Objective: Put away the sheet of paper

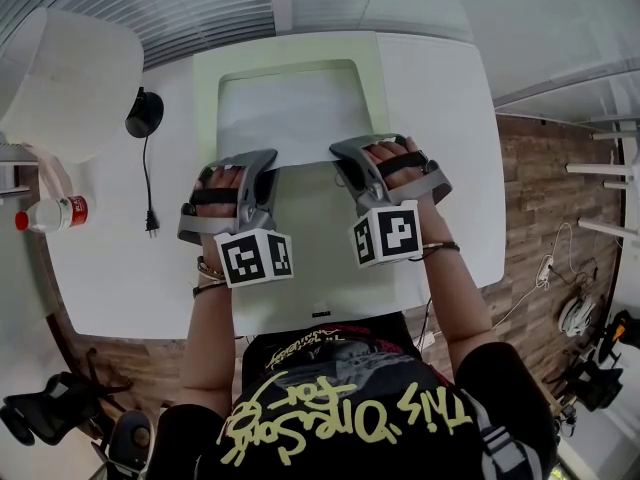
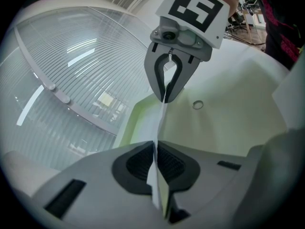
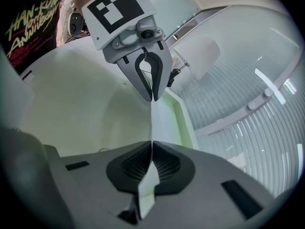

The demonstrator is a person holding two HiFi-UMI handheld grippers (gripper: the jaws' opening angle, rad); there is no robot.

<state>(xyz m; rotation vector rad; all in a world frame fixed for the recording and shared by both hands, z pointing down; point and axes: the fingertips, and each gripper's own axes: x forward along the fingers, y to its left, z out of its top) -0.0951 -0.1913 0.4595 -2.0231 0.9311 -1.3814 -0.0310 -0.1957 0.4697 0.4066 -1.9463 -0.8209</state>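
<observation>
A white sheet of paper (image 1: 290, 113) lies over the far part of a pale green tray (image 1: 205, 88) on the white table. Both grippers hold its near edge, and that edge is lifted. My left gripper (image 1: 268, 164) is shut on the paper's near left part, my right gripper (image 1: 338, 154) on its near right part. In the left gripper view the paper (image 2: 162, 118) runs edge-on from my closed left gripper (image 2: 155, 146) to the right gripper (image 2: 166, 98) opposite. In the right gripper view the paper (image 3: 153, 123) spans from my right gripper (image 3: 151, 144) to the left gripper (image 3: 153, 98).
A bottle with a red label (image 1: 52, 214) stands at the table's left edge. A black round device (image 1: 144, 114) with a cable and plug (image 1: 152, 224) lies left of the tray. A white rounded chair back (image 1: 70, 78) is at far left. Wooden floor shows to the right.
</observation>
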